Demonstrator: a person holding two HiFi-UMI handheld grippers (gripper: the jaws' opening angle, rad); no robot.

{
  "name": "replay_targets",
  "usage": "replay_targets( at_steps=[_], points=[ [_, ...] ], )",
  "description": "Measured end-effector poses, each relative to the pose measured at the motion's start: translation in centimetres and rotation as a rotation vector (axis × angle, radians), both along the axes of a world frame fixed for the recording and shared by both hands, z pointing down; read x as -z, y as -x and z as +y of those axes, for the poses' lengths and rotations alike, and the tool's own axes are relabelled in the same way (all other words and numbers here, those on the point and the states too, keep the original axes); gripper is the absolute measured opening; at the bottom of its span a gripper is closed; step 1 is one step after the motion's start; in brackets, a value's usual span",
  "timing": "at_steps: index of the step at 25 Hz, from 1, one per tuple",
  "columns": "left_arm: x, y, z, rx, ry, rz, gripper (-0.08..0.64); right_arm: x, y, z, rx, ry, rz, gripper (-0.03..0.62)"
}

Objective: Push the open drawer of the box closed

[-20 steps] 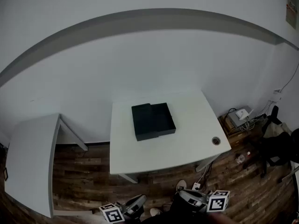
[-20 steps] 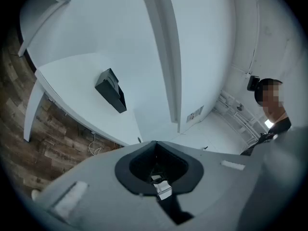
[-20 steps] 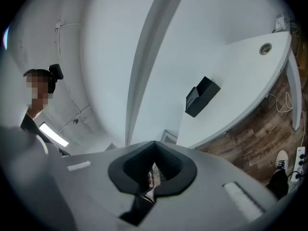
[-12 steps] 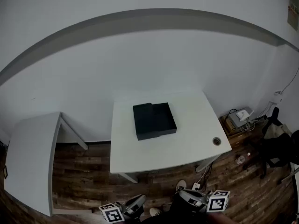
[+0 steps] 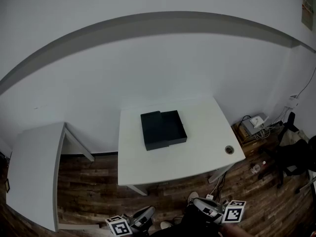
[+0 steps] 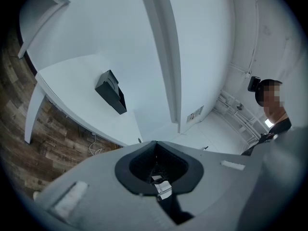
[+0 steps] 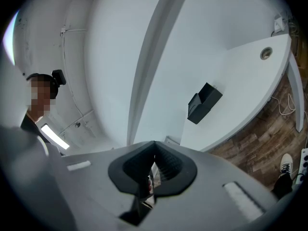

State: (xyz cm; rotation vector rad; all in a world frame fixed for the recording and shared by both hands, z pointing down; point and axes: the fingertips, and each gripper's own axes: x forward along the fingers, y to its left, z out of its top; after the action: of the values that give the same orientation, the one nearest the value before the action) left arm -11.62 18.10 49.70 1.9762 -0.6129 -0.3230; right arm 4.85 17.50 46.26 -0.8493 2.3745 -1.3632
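Observation:
A black box (image 5: 152,130) lies on the white table (image 5: 197,154), with its open drawer (image 5: 175,125) pulled out to the right. The same box shows small and far off in the left gripper view (image 6: 111,91) and in the right gripper view (image 7: 204,102). My left gripper (image 5: 140,220) and right gripper (image 5: 212,210) sit at the bottom edge of the head view, over the floor and well short of the table. The left gripper's (image 6: 155,146) jaws meet with nothing between them. My right gripper (image 7: 154,146) is likewise shut and empty.
A second white table (image 5: 34,172) stands at the left. The main table has a round cable hole (image 5: 229,149) near its right front corner. Devices and cables (image 5: 254,122) lie on the wooden floor at the right, beside dark gear (image 5: 294,157). A shoe (image 5: 192,196) shows below the table.
The head view has shifted slightly, so the table and box sit a little lower in the picture. The right gripper's marker cube has dropped a bit. The box has not moved on the table.

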Motion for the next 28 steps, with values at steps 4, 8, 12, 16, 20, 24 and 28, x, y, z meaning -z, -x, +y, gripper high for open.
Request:
replay_targets(
  at_steps=[4, 8, 12, 16, 20, 24, 28],
  points=[
    [-0.4, 0.7, -0.4, 0.007, -0.003, -0.023, 0.0, -0.2, -0.4, -0.2, -0.029, 0.008, -0.01, 0.005],
    [-1.4, 1.9, -1.6, 0.035, 0.01, -0.048, 0.002, -0.4, -0.6, -0.6, -0.048, 0.014, -0.004, 0.011],
    [-2.3, 3.0, -4.2, 0.08, 0.014, -0.1, 0.012, -0.9, -1.4, -1.8, -0.057, 0.033, 0.005, 0.014],
    [-2.0, 3.9, -8.2, 0.13, 0.001, -0.142, 0.021, -1.4, -1.3, -4.5, -0.028, 0.05, 0.002, 0.017],
    [-2.1, 4.6, -12.2, 0.17, 0.004, -0.197, 0.039, -1.2, -0.6, -7.5, 0.029, 0.058, -0.01, 0.021],
    [-2.2, 4.7, -16.7, 0.205, 0.009, -0.23, 0.044, -1.0, -1.1, -10.9, 0.063, 0.062, -0.017, 0.026],
    [-3.0, 4.6, -21.9, 0.224, 0.008, -0.282, 0.055, -1.9, -2.7, -14.3, 0.051, 0.086, -0.023, 0.029]
  ],
)
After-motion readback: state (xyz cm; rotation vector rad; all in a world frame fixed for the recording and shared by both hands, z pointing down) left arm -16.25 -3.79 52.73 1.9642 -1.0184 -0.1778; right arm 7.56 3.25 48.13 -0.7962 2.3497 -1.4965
